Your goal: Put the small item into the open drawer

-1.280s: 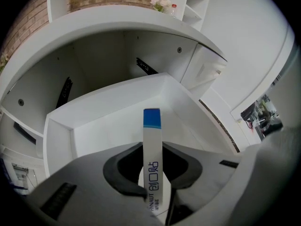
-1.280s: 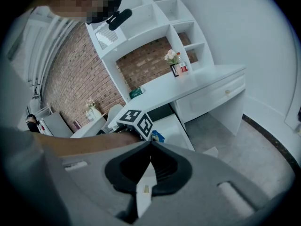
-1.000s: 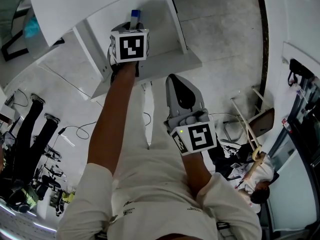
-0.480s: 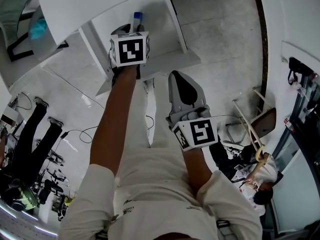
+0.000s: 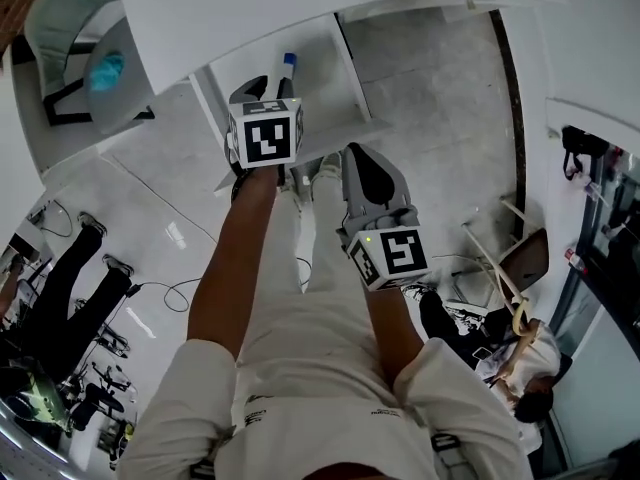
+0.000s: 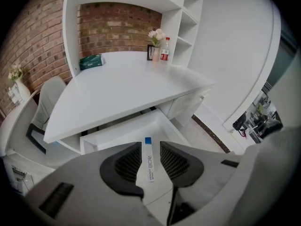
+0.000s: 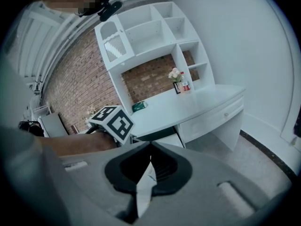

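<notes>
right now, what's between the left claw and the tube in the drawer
Nothing but air. In the left gripper view the left claw, jaws apart though just closing slightly, hangs above the drawer; the blue-capped tube lies on its floor, untouched.

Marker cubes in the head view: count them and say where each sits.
2. One marker cube rides on the left tongs above the open drawer; the other rides on the right tongs, lower right. None looks hidden.

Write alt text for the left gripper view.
A white tube with a blue cap lies in the open drawer, seen between the left tool's open jaws. Above is a white desk against a brick wall.
</notes>
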`<state>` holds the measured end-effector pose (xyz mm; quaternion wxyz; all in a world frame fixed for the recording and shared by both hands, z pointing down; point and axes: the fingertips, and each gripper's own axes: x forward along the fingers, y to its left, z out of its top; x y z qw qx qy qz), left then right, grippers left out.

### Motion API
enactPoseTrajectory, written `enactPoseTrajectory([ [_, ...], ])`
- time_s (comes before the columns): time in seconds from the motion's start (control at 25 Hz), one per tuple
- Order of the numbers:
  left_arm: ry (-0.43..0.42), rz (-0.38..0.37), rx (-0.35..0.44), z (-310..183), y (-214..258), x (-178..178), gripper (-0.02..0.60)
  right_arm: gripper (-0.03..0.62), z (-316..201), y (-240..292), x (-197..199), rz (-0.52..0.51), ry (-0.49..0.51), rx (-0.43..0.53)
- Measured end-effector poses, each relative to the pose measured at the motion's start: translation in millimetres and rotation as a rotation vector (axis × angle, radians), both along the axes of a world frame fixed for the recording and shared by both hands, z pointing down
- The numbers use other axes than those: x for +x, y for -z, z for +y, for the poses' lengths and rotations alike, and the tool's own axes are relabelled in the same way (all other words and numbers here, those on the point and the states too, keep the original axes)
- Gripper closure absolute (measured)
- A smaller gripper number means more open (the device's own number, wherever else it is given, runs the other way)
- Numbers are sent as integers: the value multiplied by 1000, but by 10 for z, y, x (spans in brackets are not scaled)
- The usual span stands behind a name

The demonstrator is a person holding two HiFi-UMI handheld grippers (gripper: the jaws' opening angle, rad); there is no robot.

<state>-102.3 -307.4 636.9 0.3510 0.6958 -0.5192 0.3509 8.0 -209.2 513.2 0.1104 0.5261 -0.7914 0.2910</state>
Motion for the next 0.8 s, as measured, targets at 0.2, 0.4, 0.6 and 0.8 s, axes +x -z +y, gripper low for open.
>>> enactPoseTrajectory([
  [0.2, 19, 41, 80, 142, 689, -40, 488, 597, 9, 464, -23, 15, 1, 54],
  [0.4, 25, 82, 187, 238, 1386, -71, 522, 597, 54, 874, -55, 21, 3, 88],
  [0.6, 36, 118, 305, 372, 2041, -121, 546, 597, 106, 1337, -103, 27, 1, 138],
  [0.8, 28, 129, 376, 548, 2506, -170, 572, 597, 175, 1719, -121, 47, 9, 187],
])
